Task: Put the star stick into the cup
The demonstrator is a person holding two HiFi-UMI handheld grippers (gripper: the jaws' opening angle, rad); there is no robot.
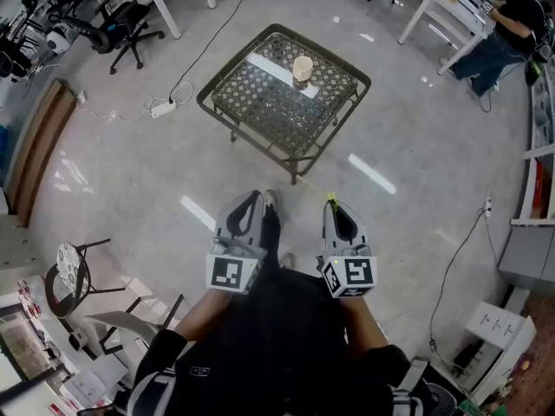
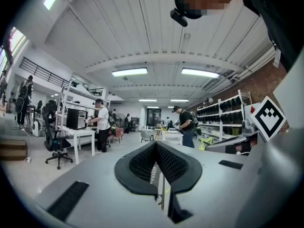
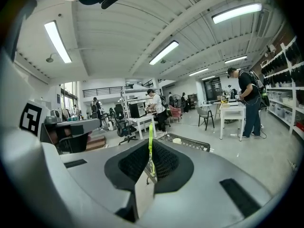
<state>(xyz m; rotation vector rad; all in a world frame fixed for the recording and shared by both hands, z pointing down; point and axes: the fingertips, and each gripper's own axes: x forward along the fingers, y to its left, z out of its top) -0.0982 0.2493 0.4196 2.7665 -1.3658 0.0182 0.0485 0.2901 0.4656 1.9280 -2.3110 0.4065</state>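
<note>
- Star stick (image 3: 150,134): we hold its thin yellow-green shaft pinched between the pressed-together jaws of the right gripper (image 1: 333,204). It stands up past the tips, so it is in our grip and not yet in the cup.
- Our left gripper (image 2: 156,145) has its jaws pressed together too, with nothing between them. It hangs just beside the right one, close to our body.
- The cup (image 1: 302,66), pale and small, stands upright on the table (image 1: 260,104), well apart from both grippers. Judging from that, we are only at the approach and the whole insertion is still ahead.
- What could go wrong:
  - The shaft is slim and caught at one narrow spot, so it may swivel in the jaws as we close in and arrive off-line.
  - The cup looks light, so a nudge on its rim from a crooked stick would likely tip it.
  - The table top is open lattice, and a stick let go early or beside the cup could slip through the gaps to the floor.
- The table is a low square frame with a dark mesh top, and a white strip lies across it next to the cup.
- Around it, the grey floor (image 1: 130,176) is glossy and shows streaks of the ceiling lights. A power strip (image 1: 162,107) with its cable lies to the table's left, and an office chair (image 1: 121,26) and white desks line the edges. A seated person (image 1: 507,24) is at the far right.
</note>
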